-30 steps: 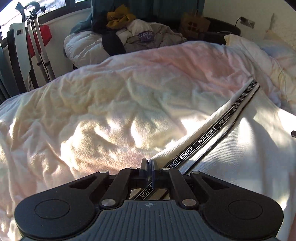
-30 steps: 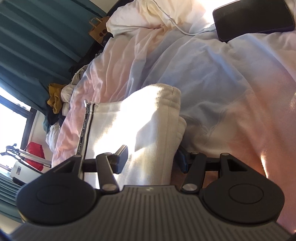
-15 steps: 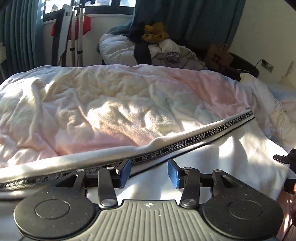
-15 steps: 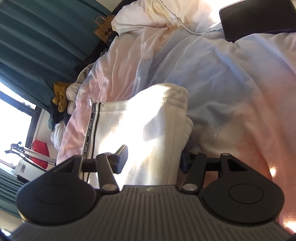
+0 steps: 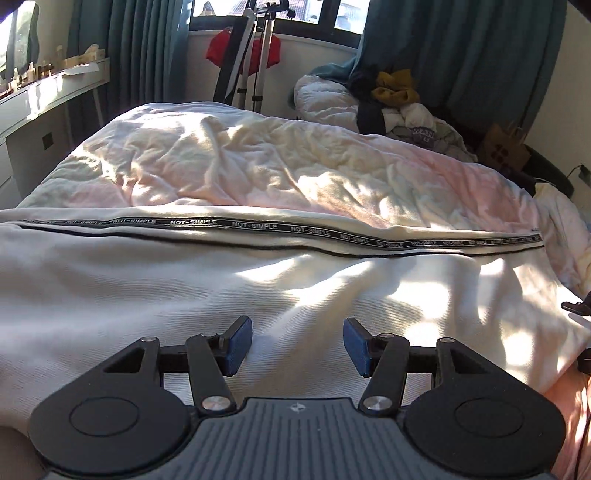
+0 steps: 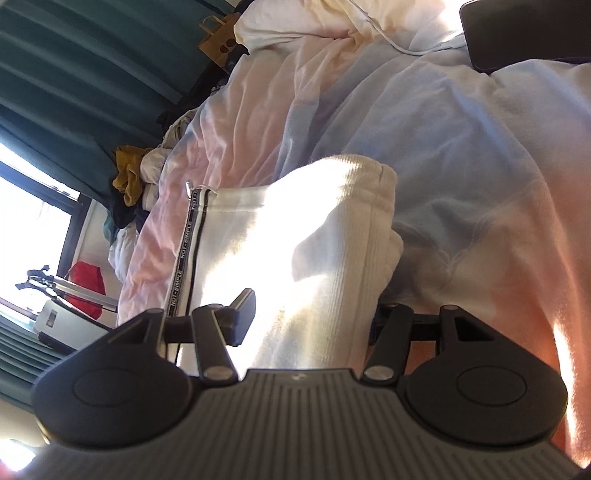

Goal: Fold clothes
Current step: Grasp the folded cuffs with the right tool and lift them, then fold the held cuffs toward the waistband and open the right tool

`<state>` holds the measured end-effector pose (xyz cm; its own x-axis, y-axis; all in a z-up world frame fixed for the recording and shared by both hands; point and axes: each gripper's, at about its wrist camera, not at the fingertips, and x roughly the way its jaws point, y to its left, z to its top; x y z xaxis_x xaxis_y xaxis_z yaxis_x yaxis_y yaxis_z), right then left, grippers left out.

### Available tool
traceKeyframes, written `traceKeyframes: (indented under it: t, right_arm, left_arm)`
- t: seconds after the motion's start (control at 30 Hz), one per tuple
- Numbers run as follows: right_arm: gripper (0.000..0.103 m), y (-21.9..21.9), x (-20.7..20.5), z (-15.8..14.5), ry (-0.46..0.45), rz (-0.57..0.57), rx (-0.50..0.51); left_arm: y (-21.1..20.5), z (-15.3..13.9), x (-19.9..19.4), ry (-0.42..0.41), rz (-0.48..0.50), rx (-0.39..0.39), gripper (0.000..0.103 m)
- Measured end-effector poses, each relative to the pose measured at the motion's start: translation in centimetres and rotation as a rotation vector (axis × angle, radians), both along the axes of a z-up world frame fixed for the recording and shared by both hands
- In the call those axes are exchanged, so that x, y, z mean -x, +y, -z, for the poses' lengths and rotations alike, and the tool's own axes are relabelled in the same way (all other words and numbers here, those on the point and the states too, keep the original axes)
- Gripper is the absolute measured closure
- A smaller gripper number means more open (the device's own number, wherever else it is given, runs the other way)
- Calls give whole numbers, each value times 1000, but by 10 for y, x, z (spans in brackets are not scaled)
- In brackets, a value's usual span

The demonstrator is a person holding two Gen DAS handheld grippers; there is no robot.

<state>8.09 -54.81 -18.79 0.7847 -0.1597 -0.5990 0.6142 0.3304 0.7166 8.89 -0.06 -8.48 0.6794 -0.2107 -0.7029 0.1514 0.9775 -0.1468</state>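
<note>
White trousers (image 5: 280,280) with a black "NOT-SIMPLE" side stripe (image 5: 258,225) lie flat across the bed. My left gripper (image 5: 297,345) is open and empty just above the cloth, near its front edge. In the right wrist view the same trousers (image 6: 295,236) show with their ribbed waistband (image 6: 373,229) and stripe (image 6: 184,247). My right gripper (image 6: 314,317) is open, its jaws standing on either side of the waistband end; the right fingertip is hidden behind the cloth. A bit of the right gripper shows at the right edge of the left wrist view (image 5: 580,308).
The bed has a crumpled white and pink duvet (image 5: 258,162). A pile of clothes (image 5: 391,99) lies beyond the bed by teal curtains. A metal stand with a red item (image 5: 255,55) stands at the window. A dark tablet (image 6: 524,33) and white cable (image 6: 388,37) lie on the bedding.
My left gripper let go of the striped edge, opened, and pulled back and swung left, so the trousers now lie spread before it. The right gripper stayed open around the waistband.
</note>
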Motion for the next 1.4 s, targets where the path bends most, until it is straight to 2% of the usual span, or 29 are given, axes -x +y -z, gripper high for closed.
traceKeyframes:
  t: [0.1,0.13,0.2,0.27,0.33,0.37,0.57,0.77,0.87,0.97,1.1,1.2,1.27,1.4]
  right_arm:
    - [46,-1,-1,1,-19,-2,-4]
    - [50,-1,-1,2,-25,-2,-3]
    - [59,-1,-1,1,-38,5,0]
    - [76,-1,-1,-2,-51,12,11]
    - [88,-1,-1,-7,-60,6,33]
    - [91,-1,-1,-10,-64,3,46]
    - [94,15,-3,-50,-137,-65,187]
    - [94,57,-13,-128,-217,-170,392]
    - [94,96,-21,-169,-274,-253,500]
    - [94,147,-31,-207,-327,-368,654]
    - [94,224,-34,-239,-379,-526,851]
    - [94,280,-30,-236,-395,-649,947]
    - [94,317,-24,-221,-392,-735,1008]
    - [94,380,-5,-160,-342,-926,1143]
  left_arm:
    - [9,13,-4,18,-5,14,46]
    - [11,17,-6,22,-4,18,46]
    - [13,18,-8,26,-5,30,45]
    - [14,19,-9,23,3,36,42]
    - [14,19,-10,18,12,42,42]
    - [14,19,-11,15,17,45,41]
    - [22,15,-14,5,27,104,41]
    - [48,-1,-14,-33,-13,224,41]
    - [63,-13,-14,-72,-44,277,41]
    - [82,-25,-12,-108,-78,327,41]
    - [113,-40,-8,-157,-142,394,41]
    - [142,-47,-4,-185,-196,474,41]
    - [159,-47,-2,-184,-220,525,41]
    - [174,-40,-2,-138,-210,605,41]
